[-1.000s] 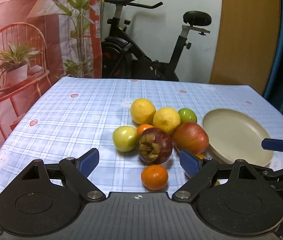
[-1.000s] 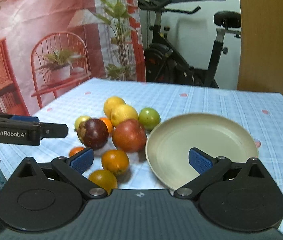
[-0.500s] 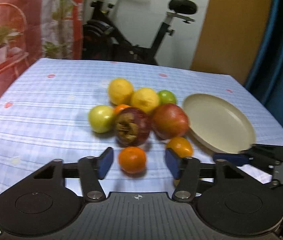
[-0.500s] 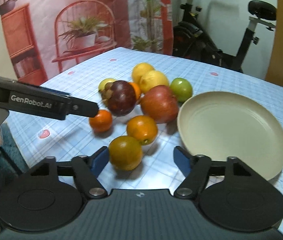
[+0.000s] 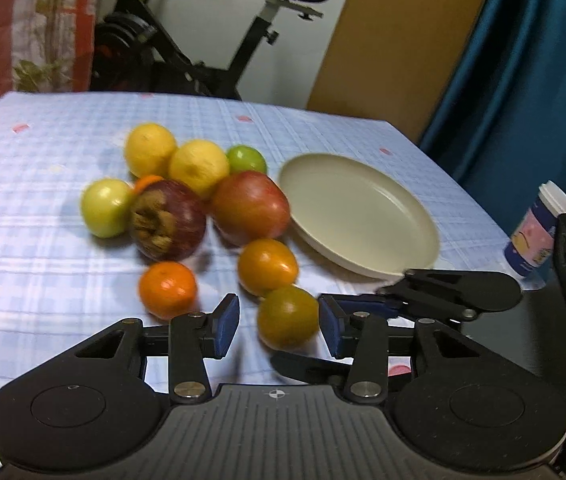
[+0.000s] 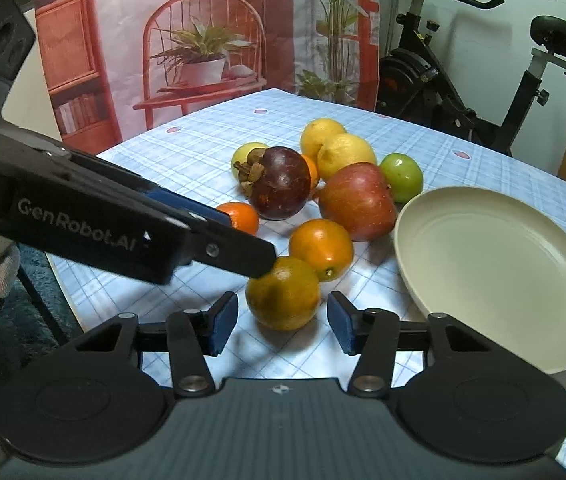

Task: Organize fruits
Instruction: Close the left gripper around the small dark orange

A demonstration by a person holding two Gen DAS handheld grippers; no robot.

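Blue-checked tablecloth table (image 6: 483,140) carries everything. Round cream plate (image 6: 495,264) sits on the right, bare inside, w/ the fruit pile just left of it: big red apple (image 6: 357,206) touching the plate rim, dark purple mangosteen (image 6: 281,184) left of the apple, 2 yellow lemons (image 6: 345,154) and a small green fruit (image 6: 401,176) on the far side.

Near side: 3 loose oranges. The greenish-orange one (image 6: 283,292) is nearest, touching a brighter orange (image 6: 321,248) behind it; a small tangerine (image 6: 243,218) lies further left.

Right gripper (image 6: 281,320): jaws have just been closing, now partway in, blue pads either side of the greenish-orange fruit w/ small gaps, nothing held yet. Left gripper (image 5: 279,322): jaws likewise just closing, half-narrowed, same fruit between its pads but not pressed, holding nothing.

Risks, as I judge:
- Both grippers crowd 1 fruit; left's tip sits right at its top-left in the right view, so fingers could collide.
- Round fruit may squirt out if pads close off-centre, rolling off the near table edge.
- It could nudge the neighbouring orange away.
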